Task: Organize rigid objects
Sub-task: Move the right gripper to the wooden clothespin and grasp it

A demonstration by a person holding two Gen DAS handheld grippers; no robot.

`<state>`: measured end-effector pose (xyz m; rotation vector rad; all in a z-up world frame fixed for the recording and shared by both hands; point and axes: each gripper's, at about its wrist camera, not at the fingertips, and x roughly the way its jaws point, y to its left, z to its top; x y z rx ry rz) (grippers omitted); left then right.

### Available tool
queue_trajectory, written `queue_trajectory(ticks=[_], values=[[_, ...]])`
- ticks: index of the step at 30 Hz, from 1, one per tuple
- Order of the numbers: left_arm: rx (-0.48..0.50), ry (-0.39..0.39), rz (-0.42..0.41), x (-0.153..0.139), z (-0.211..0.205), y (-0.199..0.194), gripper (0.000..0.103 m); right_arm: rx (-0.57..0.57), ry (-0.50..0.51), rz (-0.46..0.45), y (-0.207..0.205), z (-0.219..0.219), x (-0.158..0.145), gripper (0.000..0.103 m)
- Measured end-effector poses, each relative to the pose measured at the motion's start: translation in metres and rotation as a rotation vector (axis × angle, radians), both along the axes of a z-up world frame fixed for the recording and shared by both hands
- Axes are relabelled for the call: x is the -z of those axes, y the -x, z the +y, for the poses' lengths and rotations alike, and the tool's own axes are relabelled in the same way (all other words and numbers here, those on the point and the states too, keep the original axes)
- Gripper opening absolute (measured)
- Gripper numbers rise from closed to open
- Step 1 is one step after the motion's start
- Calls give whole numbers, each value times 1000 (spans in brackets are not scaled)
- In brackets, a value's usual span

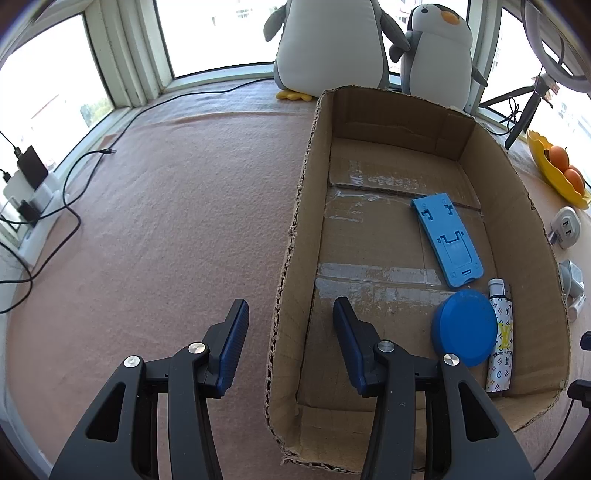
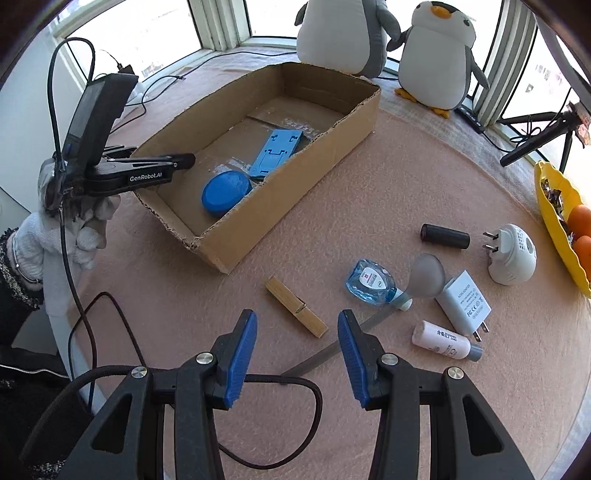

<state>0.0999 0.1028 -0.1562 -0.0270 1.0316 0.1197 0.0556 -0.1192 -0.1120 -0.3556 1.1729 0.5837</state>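
Daylight floods in from the windows (image 1: 214,33) ahead of me, blown out to white. My table (image 1: 155,221) is evenly bright, shadows soft. Fisheye bends the edges; corners go black. Focus stays sharp.

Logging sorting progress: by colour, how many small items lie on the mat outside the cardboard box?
White: 3 (plug adapter, charger, small bottle)
Black: 1 (cylinder)
Blue: 1 (clear bottle)
Grey: 1 (spoon)
Wood: 1 (clothespin)
Total: 7
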Motion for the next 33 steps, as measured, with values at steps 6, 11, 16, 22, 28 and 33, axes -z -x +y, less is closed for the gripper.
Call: queue_trajectory(ticks=[6, 11, 16, 22, 28, 33], values=[[-2, 2, 0, 0, 0, 1, 47, -64, 63, 28, -7, 17, 21, 35], [-3, 2, 0, 0, 1, 1, 47, -81, 99, 34, -9, 22, 31, 31], [-2, 0, 0, 0, 1, 2, 47, -78, 109, 47, -12, 23, 36, 27], [-3, 0, 0, 0, 2, 1, 47, -75, 113, 55, -11, 25, 39, 21], [-4, 1, 0, 0, 1, 1, 47, -59, 104, 57, -11, 22, 40, 18], [-3, 3, 0, 0, 2, 1, 47, -13, 82, 62, -17, 21, 40, 12]])
